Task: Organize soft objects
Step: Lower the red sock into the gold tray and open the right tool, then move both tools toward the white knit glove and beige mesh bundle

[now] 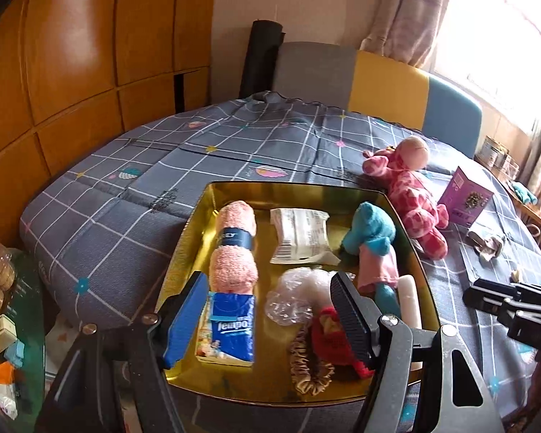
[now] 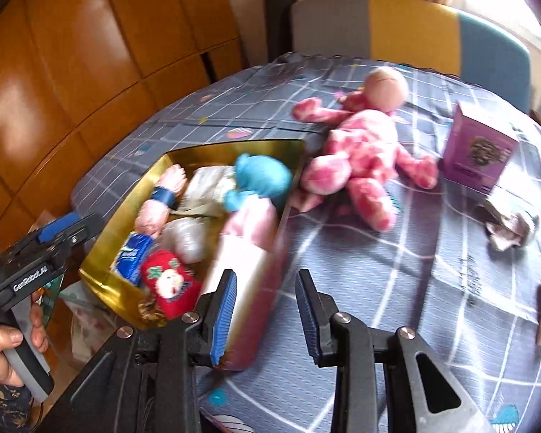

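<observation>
Had the left claw (image 1: pixel 270 321) spread and pinching nothing, hanging over the near end of the gold tin (image 1: pixel 292 186). Same story with the right claw (image 2: pixel 267 314): parted a bit less, empty, sitting over the tin's right rim and the bed cover (image 1: pixel 126 216)

Found the tin pretty full already. Nearest in: a tissue pack (image 1: pixel 227 328), a red Christmas sock thing (image 1: pixel 328 332), a gold scrunchie (image 1: pixel 310 371) touching it, and some crumpled clear plastic (image 1: pixel 292 299). Further back: a rolled pink towel (image 1: pixel 234 245) with a blue band, a white packet (image 1: pixel 299 241), and a blue-and-pink plush (image 1: pixel 371 241) lying along the right side, with a white stick (image 1: pixel 409 299) just beside it against the wall

Spotted the one big soft thing not yet in: a pink giraffe plush (image 1: pixel 414 198), flopped on the bed just outside the tin's far right corner, legs splayed. Figured it for light, squashy and limp, nothing to break and not slippery. Reckoned a leg grab would leave it dangling, so would have gone for the fat middle of the body, with a wider spread first. Guessed it would have to lie on top of the rest, given how little bare gold showed

Beyond that, noticed a purple box (image 1: pixel 465 198) standing just beside the giraffe and a crumpled wrapper (image 1: pixel 487 245) near it; box looked stiff, so probably not part of the job
</observation>
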`<state>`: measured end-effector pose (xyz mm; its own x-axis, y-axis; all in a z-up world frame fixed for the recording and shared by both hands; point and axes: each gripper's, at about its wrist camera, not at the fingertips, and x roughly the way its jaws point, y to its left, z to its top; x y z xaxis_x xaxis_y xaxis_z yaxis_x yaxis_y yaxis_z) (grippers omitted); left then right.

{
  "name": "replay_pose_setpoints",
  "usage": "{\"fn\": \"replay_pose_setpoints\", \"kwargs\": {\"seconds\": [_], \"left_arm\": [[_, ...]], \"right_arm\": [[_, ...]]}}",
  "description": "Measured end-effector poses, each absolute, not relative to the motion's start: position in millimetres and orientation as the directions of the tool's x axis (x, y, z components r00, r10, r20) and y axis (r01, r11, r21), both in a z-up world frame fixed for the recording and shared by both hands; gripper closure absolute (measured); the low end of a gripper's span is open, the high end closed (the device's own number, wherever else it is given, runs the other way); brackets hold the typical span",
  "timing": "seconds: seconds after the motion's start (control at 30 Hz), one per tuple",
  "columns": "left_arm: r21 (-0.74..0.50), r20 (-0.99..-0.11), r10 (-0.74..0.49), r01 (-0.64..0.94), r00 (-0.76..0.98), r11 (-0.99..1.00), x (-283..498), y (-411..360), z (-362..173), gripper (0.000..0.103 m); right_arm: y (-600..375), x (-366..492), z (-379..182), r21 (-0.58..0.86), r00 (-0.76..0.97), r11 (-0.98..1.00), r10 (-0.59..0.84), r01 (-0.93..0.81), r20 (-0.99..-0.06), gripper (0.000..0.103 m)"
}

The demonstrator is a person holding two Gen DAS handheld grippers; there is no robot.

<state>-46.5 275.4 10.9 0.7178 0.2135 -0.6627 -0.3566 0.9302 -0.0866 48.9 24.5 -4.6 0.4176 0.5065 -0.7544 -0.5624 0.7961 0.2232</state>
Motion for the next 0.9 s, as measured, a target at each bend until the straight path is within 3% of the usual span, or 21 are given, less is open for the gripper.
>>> {"fn": "replay_pose_setpoints", "kwargs": {"seconds": [0.9], "left_arm": [[-0.012,-0.662,0.13,-0.184,0.738,0.983,-12.1,206.4,23.6,0.032]], "right_arm": [[-108.9,78.6,-3.8,0.156,0.569,0.94,0.31,-0.303,-0.761,0.07]]}}
